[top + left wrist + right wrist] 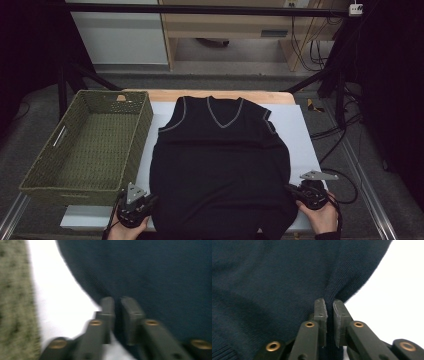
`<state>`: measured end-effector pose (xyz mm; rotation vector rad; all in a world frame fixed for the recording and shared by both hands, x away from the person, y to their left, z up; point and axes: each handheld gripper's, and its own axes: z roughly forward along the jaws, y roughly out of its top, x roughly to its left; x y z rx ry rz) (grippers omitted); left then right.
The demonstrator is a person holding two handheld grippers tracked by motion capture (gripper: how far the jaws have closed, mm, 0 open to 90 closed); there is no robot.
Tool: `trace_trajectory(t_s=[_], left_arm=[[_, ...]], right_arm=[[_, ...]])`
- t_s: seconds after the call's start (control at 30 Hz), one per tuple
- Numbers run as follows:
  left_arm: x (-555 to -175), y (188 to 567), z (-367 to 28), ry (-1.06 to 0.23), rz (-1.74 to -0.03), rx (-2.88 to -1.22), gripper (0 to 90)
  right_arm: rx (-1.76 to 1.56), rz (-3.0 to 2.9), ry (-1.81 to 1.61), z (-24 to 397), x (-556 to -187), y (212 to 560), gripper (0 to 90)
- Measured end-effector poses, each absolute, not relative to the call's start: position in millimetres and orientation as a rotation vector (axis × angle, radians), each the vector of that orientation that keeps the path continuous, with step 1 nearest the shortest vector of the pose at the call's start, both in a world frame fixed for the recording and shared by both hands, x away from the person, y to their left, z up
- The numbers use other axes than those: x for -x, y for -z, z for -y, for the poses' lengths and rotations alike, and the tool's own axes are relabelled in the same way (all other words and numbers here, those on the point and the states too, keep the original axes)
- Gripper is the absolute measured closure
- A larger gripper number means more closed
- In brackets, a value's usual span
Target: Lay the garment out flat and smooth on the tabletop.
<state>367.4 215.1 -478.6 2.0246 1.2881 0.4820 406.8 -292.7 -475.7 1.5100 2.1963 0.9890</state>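
Vest (220, 165) lies flat and face up on the white sheet (300, 125) that covers the table, neckline toward the far edge, hem hanging just over the near edge. Basket (87, 145) stands to its left, just beside it, with nothing visible inside.

Left gripper (150, 202) sits at the vest's near left side. In the left gripper view the picture is blurred, but the jaws stand close together with the dark edge of the vest (150, 277) running between them, so they read as pinching the fabric.

Right gripper (292, 190) sits at the near right side. In the right gripper view the jaws are pressed on a raised fold of the vest (274, 277), which puckers upward from the pinch, with the sheet (399, 290) bright beside it.

Stage, as judged: the vest is spread and both lower corners are taken, but no fold shows yet; body and shoulders lie as one smooth layer. Folding, presumably by carrying the near edge toward the neckline, and any transfer to the basket are left to do.
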Motion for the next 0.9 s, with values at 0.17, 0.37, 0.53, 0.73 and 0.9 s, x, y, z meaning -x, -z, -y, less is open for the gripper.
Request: trace_trajectory(t_s=[0.17,0.37,0.53,0.73,0.9], left_arm=[[-367,475,-222,-0.389,-1.278,-2.008,86.2],[-354,466,-229,-0.392,-1.225,-2.035,86.7],[-344,456,-248,-0.355,-1.23,-2.017,86.8],[-341,444,-264,-0.308,-1.248,-2.059,86.9],[-349,445,-246,-0.324,-1.199,-2.043,69.2]], right_arm=[[-1.51,-2.222,-0.988,291,-403,471,86.0],[-1.517,-2.241,-1.011,301,-383,462,86.2],[-1.528,-2.25,-1.032,317,-355,455,86.2],[-1.529,-2.295,-1.047,320,-342,456,85.6],[-1.497,-2.297,-1.015,310,-349,456,61.5]])
